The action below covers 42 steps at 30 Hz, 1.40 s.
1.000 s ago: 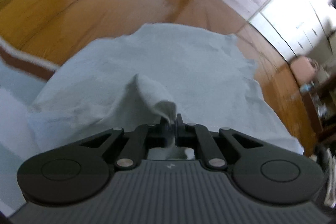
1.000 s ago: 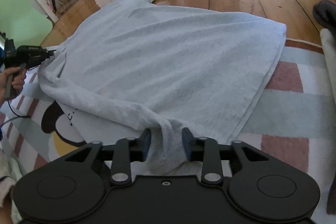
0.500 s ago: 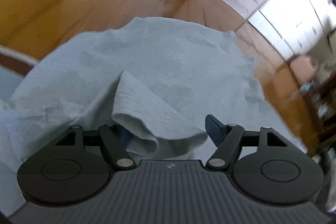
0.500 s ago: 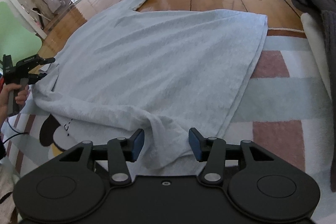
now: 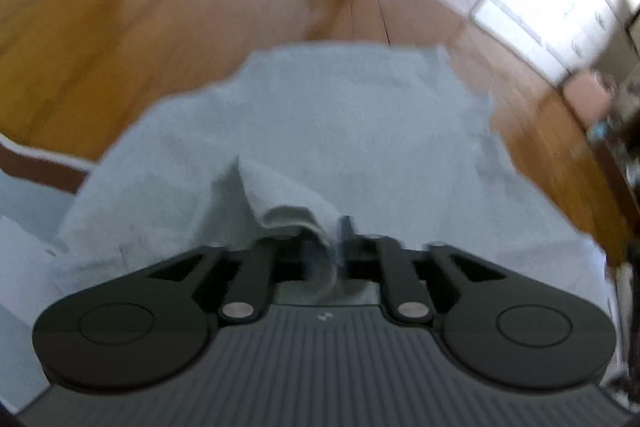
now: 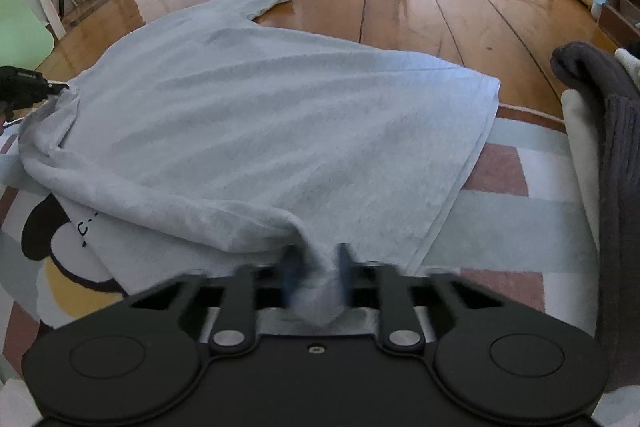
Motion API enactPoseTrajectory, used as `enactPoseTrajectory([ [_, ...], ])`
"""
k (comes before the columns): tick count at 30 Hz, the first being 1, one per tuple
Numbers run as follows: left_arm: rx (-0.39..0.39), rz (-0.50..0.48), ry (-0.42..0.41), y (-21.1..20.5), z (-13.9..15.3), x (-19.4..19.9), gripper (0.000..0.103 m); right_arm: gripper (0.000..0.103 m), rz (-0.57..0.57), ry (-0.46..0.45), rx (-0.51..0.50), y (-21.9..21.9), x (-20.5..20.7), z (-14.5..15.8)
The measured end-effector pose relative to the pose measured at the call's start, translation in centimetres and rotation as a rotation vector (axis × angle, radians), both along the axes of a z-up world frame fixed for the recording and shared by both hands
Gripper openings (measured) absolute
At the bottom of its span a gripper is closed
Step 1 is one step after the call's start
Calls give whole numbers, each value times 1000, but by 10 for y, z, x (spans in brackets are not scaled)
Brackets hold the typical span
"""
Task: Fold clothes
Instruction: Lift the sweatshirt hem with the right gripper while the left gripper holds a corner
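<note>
Grey cotton, a T-shirt (image 6: 280,115) lies spread half on the wooden floor (image 6: 460,7), half on the patterned rug (image 6: 512,227). My right gripper (image 6: 316,275) is clamped on its near edge. My left gripper (image 5: 326,251) is closing around a raised fold at the shirt's left end, cloth bunched between the jaws. Dark clothes (image 6: 600,115) sit far right.

Both claws, which stood spread half a second ago, have come back in on the pale grey shirt (image 6: 280,131): the right claw (image 6: 316,269) has clamped its bunched hem, while the left claw (image 5: 326,247) is closing with a raised fold between its jaws.
</note>
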<state>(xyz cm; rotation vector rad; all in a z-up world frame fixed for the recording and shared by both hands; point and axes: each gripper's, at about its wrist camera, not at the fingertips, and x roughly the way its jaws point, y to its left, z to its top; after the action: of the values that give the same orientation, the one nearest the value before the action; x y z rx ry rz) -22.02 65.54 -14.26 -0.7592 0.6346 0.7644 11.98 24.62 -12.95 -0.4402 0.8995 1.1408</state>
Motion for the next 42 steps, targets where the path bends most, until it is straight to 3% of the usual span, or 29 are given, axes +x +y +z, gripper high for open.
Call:
enactPoseTrajectory([
  [2,28,20,23,-1,2,0,57,5,-15,-13,26,-2,-2,3],
  [6,-49,49,-91,15,-4,-5,63,7,-60,26,18,-2,6,0],
  [9,-99,93,-117,23,-22,-6,63,17,-84,69,-3,-1,10,-7],
  [10,-77,94,-111,22,-24,-4,63,29,-93,80,-10,-1,11,-9],
  [12,-33,90,-86,19,-24,0,56,52,-112,104,-24,-1,13,-14],
  [13,-15,81,-63,17,-23,3,23,52,-113,96,-26,0,11,-15],
  [14,5,67,-41,15,-21,6,2,52,-99,77,-16,0,8,-14],
  [15,28,60,-27,13,-18,7,2,41,-81,56,-3,1,5,-13],
  [16,56,61,-20,10,-14,7,2,7,-63,36,11,2,2,-11],
  [20,206,107,-10,-3,22,-8,2,6,-86,14,190,-6,-18,32],
  [25,357,240,-60,-37,83,-74,2,6,-52,25,329,-45,-53,98],
  [28,393,296,-105,-68,111,-128,2,6,-9,78,305,-76,-71,117],
  [33,434,425,-216,-126,121,-196,2,6,46,298,220,-122,-93,130],
  [35,464,447,-182,-147,125,-205,2,6,67,352,235,-136,-106,142],
  [42,492,459,-145,-179,149,-246,2,6,156,347,239,-160,-132,172],
])
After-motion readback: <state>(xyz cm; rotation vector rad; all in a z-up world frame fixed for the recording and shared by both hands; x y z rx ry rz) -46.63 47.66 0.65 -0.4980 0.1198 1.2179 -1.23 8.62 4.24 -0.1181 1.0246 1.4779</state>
